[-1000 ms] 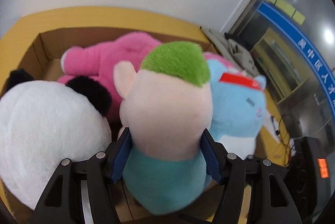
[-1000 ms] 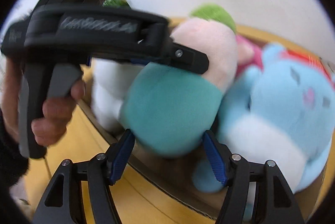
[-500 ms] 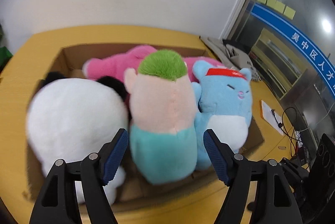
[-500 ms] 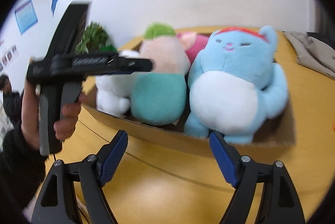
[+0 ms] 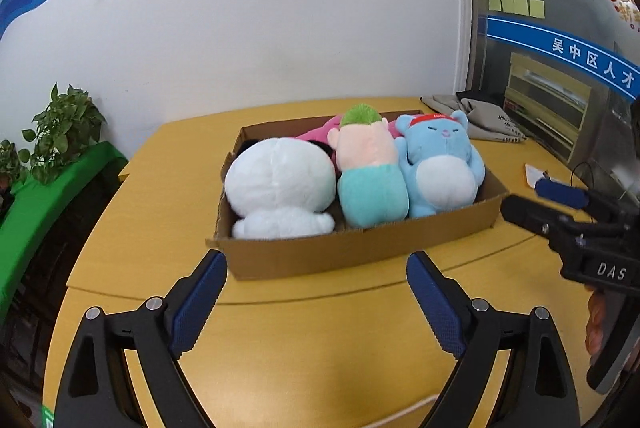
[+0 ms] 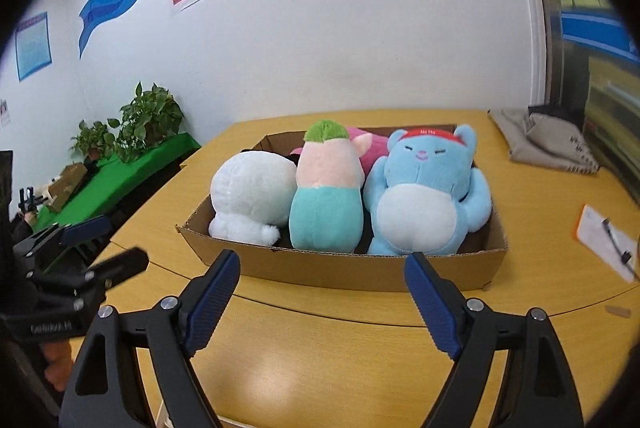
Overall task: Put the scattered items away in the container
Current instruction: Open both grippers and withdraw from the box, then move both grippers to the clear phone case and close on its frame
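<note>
- Left wrist view: left gripper (image 5: pixel 316 292) held over bare table (image 5: pixel 132 228) on the near side of the cardboard box (image 5: pixel 360 252); jaws opening, nothing between them; clear of the box wall, so no contact with the load
- Right wrist view: right gripper (image 6: pixel 322 294) same posture, jaws opening and empty; also on the near side of the box, angled down at it
- Toys all sit inside the box, packed side by side along the near wall: white panda plush (image 5: pixel 280 183) at left, green-haired doll (image 5: pixel 366 171) in the middle, blue bear (image 5: pixel 438 163) at right; pink plush (image 5: pixel 320 133) lies behind them, mostly hidden
- Front three touch each other; likely wedged upright by mutual pressure, so they stay put without a grip
- No loose toy visible on the table; folded grey cloth (image 5: pixel 472 117) and a notepad (image 6: pixel 608 240) lie apart from the box, probably not part of the job
- Judgement: tidy looks done or nearly so
</note>
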`<state>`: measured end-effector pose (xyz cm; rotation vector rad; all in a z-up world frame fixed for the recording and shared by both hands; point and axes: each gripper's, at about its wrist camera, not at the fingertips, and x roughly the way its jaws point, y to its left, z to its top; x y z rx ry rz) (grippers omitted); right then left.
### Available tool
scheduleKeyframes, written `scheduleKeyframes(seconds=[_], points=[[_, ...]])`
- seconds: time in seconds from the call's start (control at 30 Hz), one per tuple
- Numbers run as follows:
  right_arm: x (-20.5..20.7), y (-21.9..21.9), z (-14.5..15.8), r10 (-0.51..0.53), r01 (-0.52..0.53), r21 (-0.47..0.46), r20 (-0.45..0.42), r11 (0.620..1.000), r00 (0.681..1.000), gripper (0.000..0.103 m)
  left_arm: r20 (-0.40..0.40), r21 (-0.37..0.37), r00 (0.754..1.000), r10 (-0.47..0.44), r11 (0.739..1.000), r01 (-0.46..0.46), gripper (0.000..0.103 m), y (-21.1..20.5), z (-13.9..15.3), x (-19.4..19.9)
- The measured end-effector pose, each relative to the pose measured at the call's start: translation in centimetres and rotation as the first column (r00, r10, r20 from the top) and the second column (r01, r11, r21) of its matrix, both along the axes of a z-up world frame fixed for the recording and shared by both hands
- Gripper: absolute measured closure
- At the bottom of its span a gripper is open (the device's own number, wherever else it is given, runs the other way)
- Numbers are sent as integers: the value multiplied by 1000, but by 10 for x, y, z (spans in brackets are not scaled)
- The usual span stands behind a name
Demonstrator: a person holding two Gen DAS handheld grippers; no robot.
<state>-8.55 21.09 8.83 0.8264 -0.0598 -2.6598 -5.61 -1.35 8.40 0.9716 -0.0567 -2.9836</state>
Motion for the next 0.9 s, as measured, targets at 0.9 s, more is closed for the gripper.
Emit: scheduleKeyframes(seconds=[0.9], points=[[38,-5,0,-79,79,119,-3,990,997,17,31,111,999,-15,994,12,9,5,-10,25]])
